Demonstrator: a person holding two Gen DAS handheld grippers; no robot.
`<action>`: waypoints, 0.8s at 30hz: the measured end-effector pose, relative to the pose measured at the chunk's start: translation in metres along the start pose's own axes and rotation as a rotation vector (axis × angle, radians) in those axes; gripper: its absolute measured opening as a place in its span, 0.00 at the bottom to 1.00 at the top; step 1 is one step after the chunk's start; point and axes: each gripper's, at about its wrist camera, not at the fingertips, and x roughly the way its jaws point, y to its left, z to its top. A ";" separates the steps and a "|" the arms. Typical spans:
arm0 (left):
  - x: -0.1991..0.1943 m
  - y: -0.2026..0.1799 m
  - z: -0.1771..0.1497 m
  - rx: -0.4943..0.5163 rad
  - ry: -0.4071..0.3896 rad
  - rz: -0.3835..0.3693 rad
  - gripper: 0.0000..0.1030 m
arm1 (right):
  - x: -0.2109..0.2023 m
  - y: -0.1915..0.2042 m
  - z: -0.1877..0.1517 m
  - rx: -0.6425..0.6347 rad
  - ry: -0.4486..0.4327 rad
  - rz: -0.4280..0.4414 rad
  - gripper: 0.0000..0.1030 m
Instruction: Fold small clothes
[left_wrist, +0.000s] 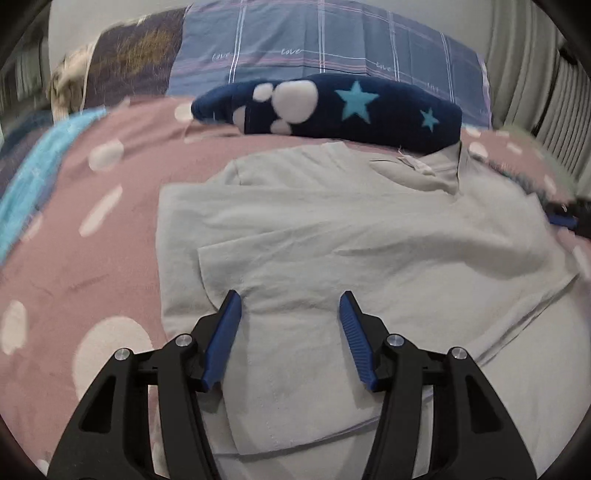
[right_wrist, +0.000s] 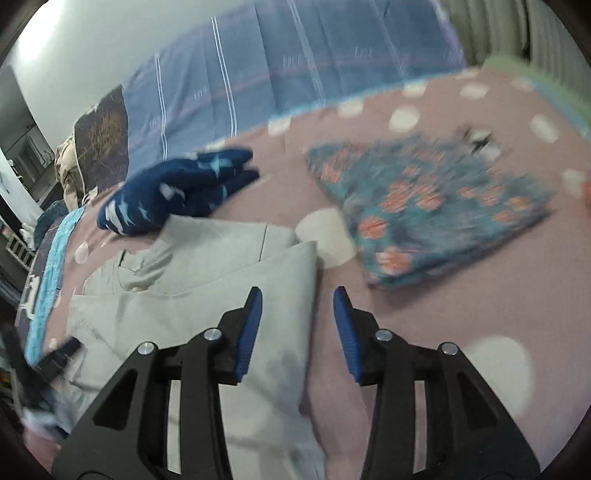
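Note:
A pale grey garment (left_wrist: 332, 229) lies partly folded on the pink dotted bedcover (left_wrist: 92, 240), a flap laid over its middle. My left gripper (left_wrist: 290, 306) hovers open above its near part, nothing between the blue pads. The same grey garment (right_wrist: 207, 273) fills the lower left of the right wrist view. My right gripper (right_wrist: 297, 302) stands open over the garment's right edge, where it meets the bedcover (right_wrist: 424, 325), with nothing held. The other gripper's dark tip (right_wrist: 62, 350) shows at the left, blurred.
A navy fleece piece with stars and paw prints (left_wrist: 332, 107) lies behind the grey garment. A folded teal floral cloth (right_wrist: 436, 206) rests to the right. A blue plaid pillow (left_wrist: 314, 40) lines the back, and a turquoise blanket edge (left_wrist: 33, 181) runs on the left.

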 end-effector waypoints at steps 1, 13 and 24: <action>0.000 -0.002 -0.001 0.009 0.000 0.012 0.54 | 0.017 -0.001 0.003 0.010 0.036 0.002 0.46; 0.000 0.001 -0.004 0.004 -0.007 0.008 0.56 | 0.010 -0.032 0.024 0.007 -0.173 -0.152 0.00; 0.000 0.001 -0.004 0.002 -0.009 0.006 0.56 | 0.028 0.006 -0.020 -0.088 0.048 -0.051 0.06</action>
